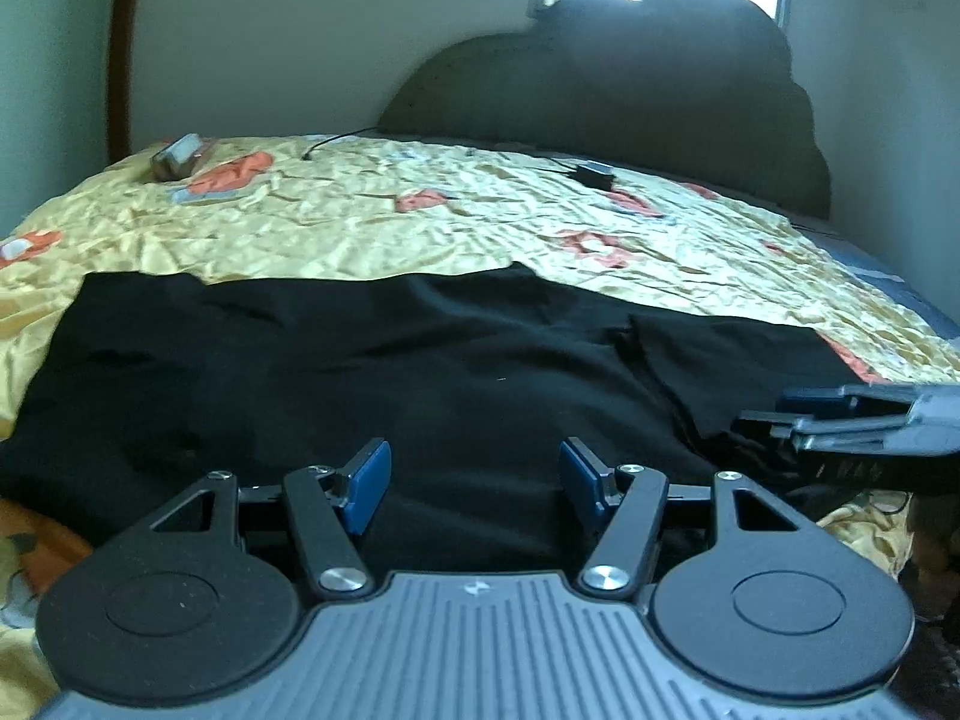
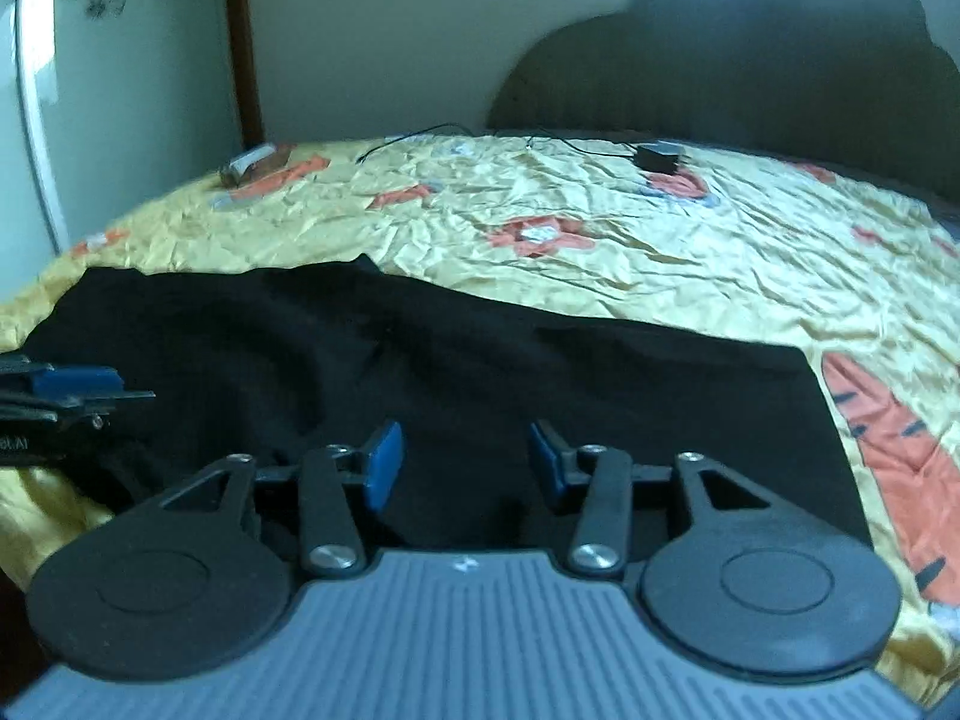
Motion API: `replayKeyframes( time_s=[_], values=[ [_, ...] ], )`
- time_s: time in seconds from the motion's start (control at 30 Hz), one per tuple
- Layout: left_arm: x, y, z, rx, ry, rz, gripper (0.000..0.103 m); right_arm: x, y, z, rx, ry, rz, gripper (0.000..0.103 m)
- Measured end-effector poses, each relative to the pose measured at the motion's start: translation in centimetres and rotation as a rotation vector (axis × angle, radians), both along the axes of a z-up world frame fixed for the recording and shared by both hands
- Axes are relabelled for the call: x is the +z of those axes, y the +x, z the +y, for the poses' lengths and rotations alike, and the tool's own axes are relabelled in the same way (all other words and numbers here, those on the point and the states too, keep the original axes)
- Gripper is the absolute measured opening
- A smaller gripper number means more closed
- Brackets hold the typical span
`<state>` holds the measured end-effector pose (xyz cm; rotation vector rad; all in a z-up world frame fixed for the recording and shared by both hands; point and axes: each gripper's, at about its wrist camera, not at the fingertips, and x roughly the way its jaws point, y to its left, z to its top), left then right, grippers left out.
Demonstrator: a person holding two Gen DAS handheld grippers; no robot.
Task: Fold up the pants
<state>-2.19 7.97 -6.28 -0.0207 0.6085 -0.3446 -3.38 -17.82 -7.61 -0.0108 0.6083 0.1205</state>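
Both grippers, left gripper and right gripper, hover low with jaws spread wide, holding nothing, over one pair of black pants lying flat across the near edge of the yellow bedspread. For a clean fold, I'd pinch the near hem at two matched points (evenly). Further off: one charger, one small box.

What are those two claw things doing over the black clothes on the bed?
A person holds a gripper in each hand to fold the black pants spread on the yellow bedspread. The left gripper and the right gripper both hover over the near edge of the pants with their jaws open. Neither holds any cloth.
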Motion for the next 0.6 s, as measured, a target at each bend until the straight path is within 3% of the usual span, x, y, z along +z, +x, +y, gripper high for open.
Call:
replayKeyframes(
  time_s=[0.17, 0.27, 0.6],
  values=[
    [0.5, -0.9, 2.3, 0.048, 0.0, -0.016, 0.061, 0.5, -0.6, -0.2, -0.021, 0.059, -0.008, 0.05],
    [1.2, -1.5, 4.4, 0.096, 0.018, -0.039, 0.061, 1.5, -1.1, 0.7, 0.001, 0.04, -0.039, 0.05],
    [1.9, -3.8, 15.4, 0.446, -0.005, -0.034, 0.062, 4.0, -3.7, 10.5, 0.307, -0.142, -0.2, 0.053]
  ],
)
